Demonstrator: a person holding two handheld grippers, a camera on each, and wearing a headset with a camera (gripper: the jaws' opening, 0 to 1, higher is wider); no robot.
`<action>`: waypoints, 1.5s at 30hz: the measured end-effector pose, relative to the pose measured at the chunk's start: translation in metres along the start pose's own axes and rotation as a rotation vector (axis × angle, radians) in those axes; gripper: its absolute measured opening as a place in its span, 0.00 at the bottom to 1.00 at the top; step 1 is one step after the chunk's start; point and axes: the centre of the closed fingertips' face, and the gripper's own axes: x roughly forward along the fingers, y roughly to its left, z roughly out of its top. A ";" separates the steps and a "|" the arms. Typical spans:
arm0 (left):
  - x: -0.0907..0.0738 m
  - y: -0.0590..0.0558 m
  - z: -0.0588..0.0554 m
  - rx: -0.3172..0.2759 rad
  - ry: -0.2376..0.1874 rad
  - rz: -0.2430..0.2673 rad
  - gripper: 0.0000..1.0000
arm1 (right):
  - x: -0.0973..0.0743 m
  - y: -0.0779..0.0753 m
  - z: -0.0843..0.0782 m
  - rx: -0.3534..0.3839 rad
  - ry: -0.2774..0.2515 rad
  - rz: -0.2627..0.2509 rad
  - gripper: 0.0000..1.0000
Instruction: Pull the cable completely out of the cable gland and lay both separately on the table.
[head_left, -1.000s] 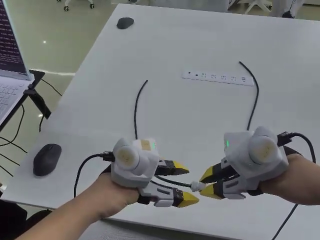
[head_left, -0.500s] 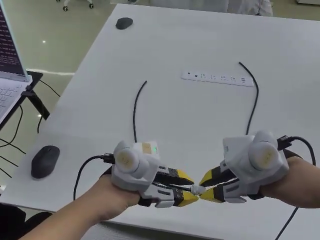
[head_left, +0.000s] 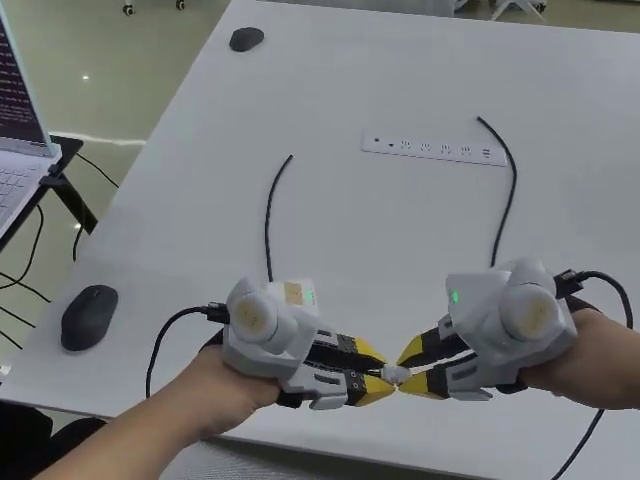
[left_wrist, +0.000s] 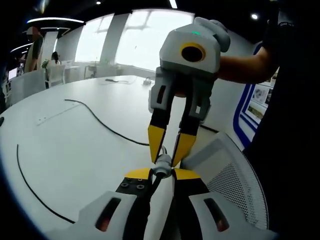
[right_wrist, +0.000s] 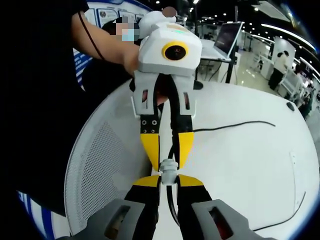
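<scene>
A small white cable gland (head_left: 394, 375) hangs near the table's front edge, between the yellow tips of both grippers. My right gripper (head_left: 411, 367) comes in from the right and is shut on the gland (right_wrist: 169, 170). My left gripper (head_left: 371, 379) meets it tip to tip from the left, shut on the black cable (left_wrist: 151, 189) just behind the gland (left_wrist: 162, 165). In the right gripper view the cable (right_wrist: 174, 122) runs back between the left gripper's jaws, and a short length also passes under my right gripper (right_wrist: 170, 181).
On the white table (head_left: 380, 240) lie a loose black cable (head_left: 268, 215) and a white power strip (head_left: 430, 150) with its black lead (head_left: 507, 200). A dark mouse (head_left: 88, 315) sits at the left edge, another (head_left: 246, 38) far back. A laptop (head_left: 20, 120) stands off the table's left.
My left gripper has moved right until its tips meet the right gripper's, and its jaws have gone from spread to shut on the cable. The right gripper has kept hold of the gland.
</scene>
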 end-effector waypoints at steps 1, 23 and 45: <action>0.000 -0.001 0.000 0.007 0.001 0.002 0.16 | 0.000 0.000 0.000 -0.003 -0.002 0.000 0.07; -0.006 -0.003 0.012 0.005 0.016 0.020 0.15 | -0.012 0.000 0.007 0.169 -0.153 0.018 0.10; -0.012 -0.009 0.022 0.126 0.013 0.034 0.15 | -0.022 0.000 0.017 0.587 -0.334 0.343 0.14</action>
